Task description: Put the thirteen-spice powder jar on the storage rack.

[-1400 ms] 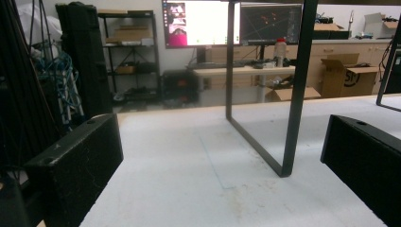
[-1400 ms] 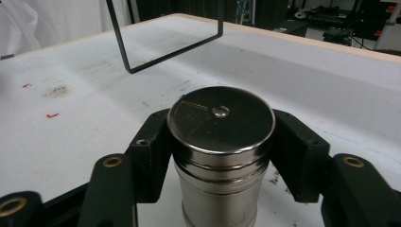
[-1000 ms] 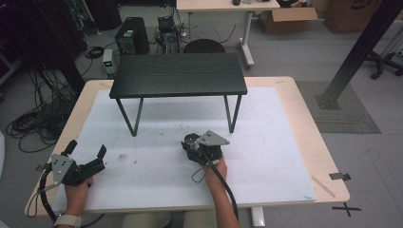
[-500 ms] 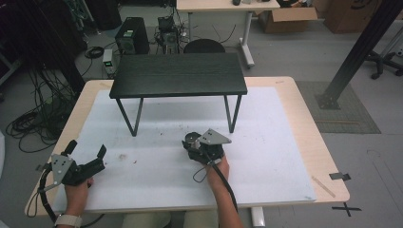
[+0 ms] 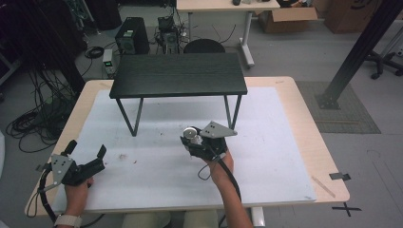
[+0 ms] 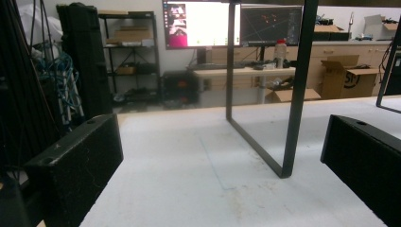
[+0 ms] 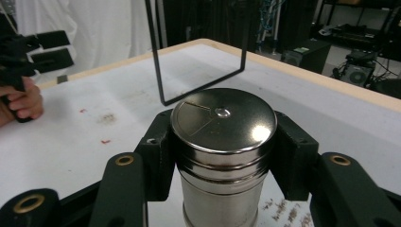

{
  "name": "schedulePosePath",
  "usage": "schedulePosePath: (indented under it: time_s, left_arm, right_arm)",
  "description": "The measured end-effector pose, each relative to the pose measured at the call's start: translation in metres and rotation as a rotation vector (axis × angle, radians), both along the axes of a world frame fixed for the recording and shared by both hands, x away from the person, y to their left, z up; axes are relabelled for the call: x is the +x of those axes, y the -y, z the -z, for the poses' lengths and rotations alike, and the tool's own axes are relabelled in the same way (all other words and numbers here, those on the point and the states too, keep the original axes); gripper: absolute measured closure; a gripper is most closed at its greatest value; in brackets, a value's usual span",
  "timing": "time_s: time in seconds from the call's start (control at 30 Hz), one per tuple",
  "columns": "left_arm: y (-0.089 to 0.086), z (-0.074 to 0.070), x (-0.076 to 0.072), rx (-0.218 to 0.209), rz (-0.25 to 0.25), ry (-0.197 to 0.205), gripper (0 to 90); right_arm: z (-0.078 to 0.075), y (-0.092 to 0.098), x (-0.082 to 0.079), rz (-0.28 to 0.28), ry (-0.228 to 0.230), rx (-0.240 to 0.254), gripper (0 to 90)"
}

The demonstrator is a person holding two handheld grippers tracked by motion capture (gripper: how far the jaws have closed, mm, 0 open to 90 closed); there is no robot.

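A shiny steel canister [image 7: 222, 151] with a round lid stands upright between my right gripper's [image 7: 222, 156] black jaws, which press on its sides. In the high view the same canister [image 5: 191, 133] hangs above the white mat in front of the black shelf table [image 5: 178, 75], held by my right gripper [image 5: 192, 139]. My left gripper [image 5: 86, 151] rests near the table's front left corner, jaws spread wide. Its own view shows nothing between the left gripper's [image 6: 227, 165] jaws, just mat and a black table leg [image 6: 294, 90] ahead.
The white mat [image 5: 157, 175] covers most of the wooden tabletop [image 5: 304, 118]. The small black table stands at the mat's far middle on thin metal legs [image 5: 136, 118]. Small reddish specks [image 5: 124, 156] mark the mat. Desks, monitors [image 6: 201, 23] and boxes lie beyond.
My right gripper has lifted the steel canister up off the mat. My left gripper has stayed where it was.
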State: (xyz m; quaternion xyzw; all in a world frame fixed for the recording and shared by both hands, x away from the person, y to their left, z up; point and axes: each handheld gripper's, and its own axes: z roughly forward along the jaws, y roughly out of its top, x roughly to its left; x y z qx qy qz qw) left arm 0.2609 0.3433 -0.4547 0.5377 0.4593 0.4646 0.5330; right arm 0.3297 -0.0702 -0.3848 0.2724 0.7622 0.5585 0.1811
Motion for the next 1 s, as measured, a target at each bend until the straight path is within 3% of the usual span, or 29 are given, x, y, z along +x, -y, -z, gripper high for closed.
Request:
schedulePosePath:
  time_s: [0.53, 1.0]
  left_arm:
    - [0.000, 0.000, 0.000, -0.002, 0.001, 0.003, 0.2]
    - [0.000, 0.000, -0.001, -0.002, 0.001, 0.005, 0.2]
  right_arm:
    - [-0.065, -0.008, -0.010, -0.123, 0.008, -0.002, 48.8]
    - [-0.112, -0.013, -0.002, -0.184, 0.014, 0.009, 48.8]
